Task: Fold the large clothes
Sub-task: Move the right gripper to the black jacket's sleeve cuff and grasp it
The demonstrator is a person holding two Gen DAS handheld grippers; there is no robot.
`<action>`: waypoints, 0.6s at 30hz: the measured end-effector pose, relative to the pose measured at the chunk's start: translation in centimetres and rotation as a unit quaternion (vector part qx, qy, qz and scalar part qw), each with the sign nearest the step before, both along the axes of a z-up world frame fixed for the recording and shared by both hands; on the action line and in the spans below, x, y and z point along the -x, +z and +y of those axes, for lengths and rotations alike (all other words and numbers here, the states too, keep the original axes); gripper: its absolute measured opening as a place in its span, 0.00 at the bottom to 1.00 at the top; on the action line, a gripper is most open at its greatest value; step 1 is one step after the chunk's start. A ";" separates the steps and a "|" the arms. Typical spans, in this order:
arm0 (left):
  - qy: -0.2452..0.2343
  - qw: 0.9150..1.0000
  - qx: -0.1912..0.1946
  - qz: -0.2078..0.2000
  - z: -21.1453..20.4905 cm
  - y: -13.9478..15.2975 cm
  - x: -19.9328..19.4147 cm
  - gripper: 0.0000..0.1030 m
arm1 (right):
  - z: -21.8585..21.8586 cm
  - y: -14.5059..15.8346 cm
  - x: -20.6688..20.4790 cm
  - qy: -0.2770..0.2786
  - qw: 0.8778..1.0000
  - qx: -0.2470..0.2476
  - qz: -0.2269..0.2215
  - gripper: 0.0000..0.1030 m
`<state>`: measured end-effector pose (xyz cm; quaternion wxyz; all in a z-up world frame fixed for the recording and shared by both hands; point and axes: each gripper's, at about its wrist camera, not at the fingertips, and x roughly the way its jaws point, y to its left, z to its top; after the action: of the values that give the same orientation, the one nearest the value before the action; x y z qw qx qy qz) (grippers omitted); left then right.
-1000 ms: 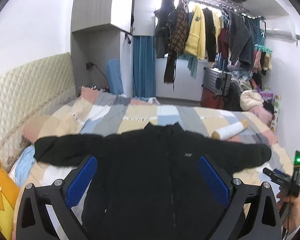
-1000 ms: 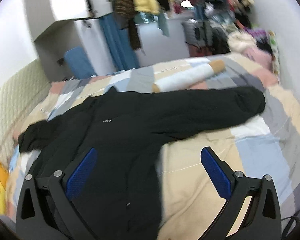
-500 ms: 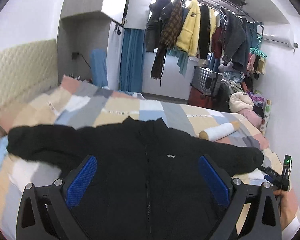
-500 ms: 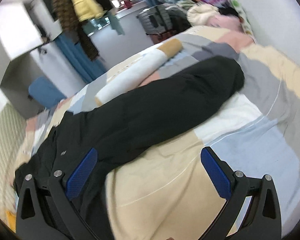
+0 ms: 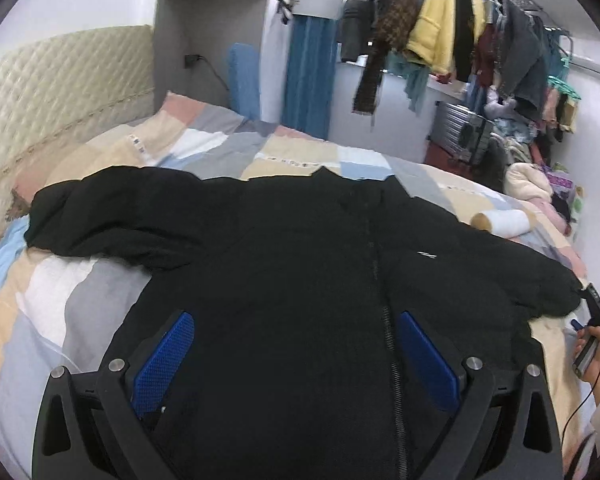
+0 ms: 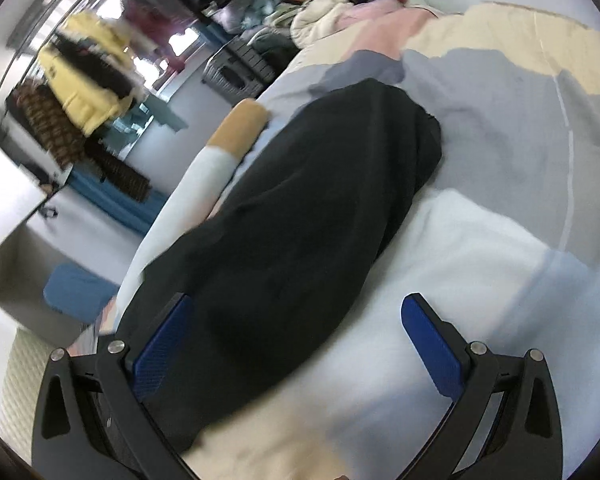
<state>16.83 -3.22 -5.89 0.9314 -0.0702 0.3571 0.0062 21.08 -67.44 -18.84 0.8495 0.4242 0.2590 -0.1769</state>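
Left wrist view: a black zip-front jacket (image 5: 300,264) lies spread front-up on a patchwork bedspread (image 5: 52,300), filling the centre and lower part of the frame. Its collar points toward the top of the frame, and the zip runs down just right of centre. 1 sleeve extends to the left edge of the frame, the other to the right. The left gripper (image 5: 296,356) sits at the bottom centre with its 2 blue-padded fingers (image 5: 162,354) spread wide apart, nothing between them, above the lower body of the jacket. Whether they touch the fabric cannot be told.

At the right edge, the person's right hand (image 5: 592,354) holds the other tool just beside the sleeve end. A white and tan roll (image 5: 500,222) lies on the bedspread at centre right, past the right sleeve. A quilted headboard (image 5: 60,92) occupies the upper left, and hanging clothes (image 5: 440,36) fill the upper right.

Right wrist view, blurred: the jacket sleeve (image 6: 300,216) runs diagonally from lower left to upper centre, its cuff end at upper centre. The right gripper (image 6: 296,348) is at the bottom centre, fingers wide apart and holding nothing. The sleeve passes beside its left finger; the right finger is over bare bedspread.
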 end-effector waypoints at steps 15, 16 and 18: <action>-0.008 0.998 -0.061 0.025 -0.5 -4.5 -3.0 1.00 | -5.9 -1.2 -3.4 -0.090 0.992 0.053 -0.077 0.98; -0.010 0.998 -0.062 0.026 -0.4 -4.7 -3.0 1.00 | -6.1 -1.2 -3.4 -0.092 0.991 0.053 -0.076 0.96; -0.011 0.998 -0.060 0.027 -0.2 -5.0 -2.7 1.00 | -6.3 -1.1 -3.5 -0.097 0.991 0.052 -0.072 0.78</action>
<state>19.57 -3.41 -10.93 0.9239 -0.0106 0.3819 0.0194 24.58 -73.70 -19.98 0.8655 0.4145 0.1453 -0.2408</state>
